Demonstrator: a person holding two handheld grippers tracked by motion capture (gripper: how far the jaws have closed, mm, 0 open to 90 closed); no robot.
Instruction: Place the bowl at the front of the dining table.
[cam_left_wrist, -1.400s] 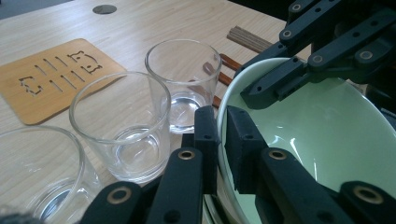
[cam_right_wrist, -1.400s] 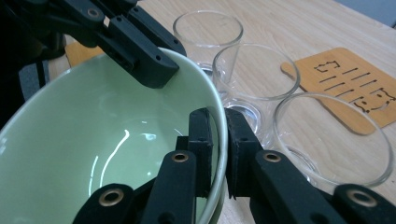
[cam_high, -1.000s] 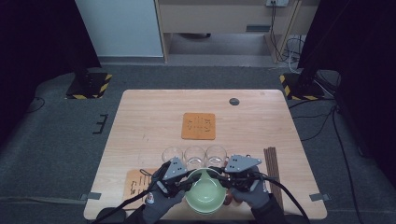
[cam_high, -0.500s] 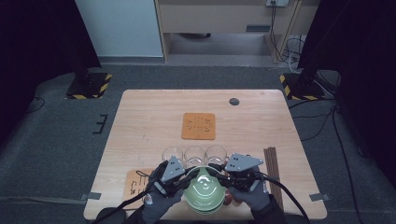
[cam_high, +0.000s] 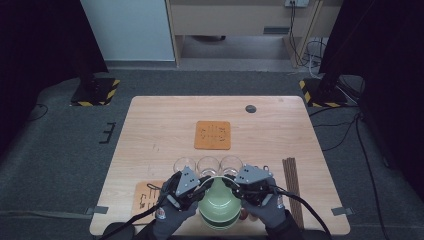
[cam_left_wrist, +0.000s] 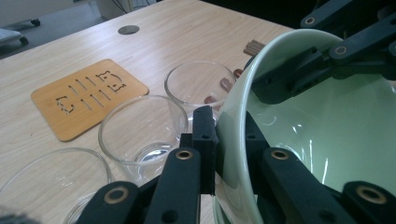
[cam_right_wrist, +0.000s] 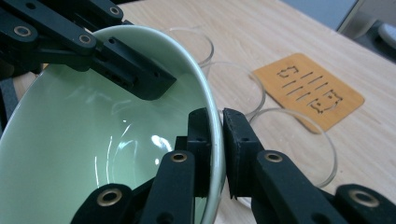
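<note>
The left tongs (cam_left_wrist: 219, 154) and right tongs (cam_right_wrist: 217, 149) each pinch opposite rims of a pale green glazed ceramic bowl (cam_high: 219, 207), tilted at the near edge of the light wooden bench (cam_high: 160, 130), just before three clear glass cups (cam_high: 208, 165).

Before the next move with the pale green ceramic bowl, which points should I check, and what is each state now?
1. Left gripper clamped on the pale green ceramic bowl rim: ok.
2. Right gripper clamped on the opposite rim: ok.
3. Bowl level: not ok, tilted.
4. Bowl free of contents: ok.
5. Bowl apart from the three clear glass cups: cannot tell.
6. Orange wooden coaster unoccupied: ok.
</note>
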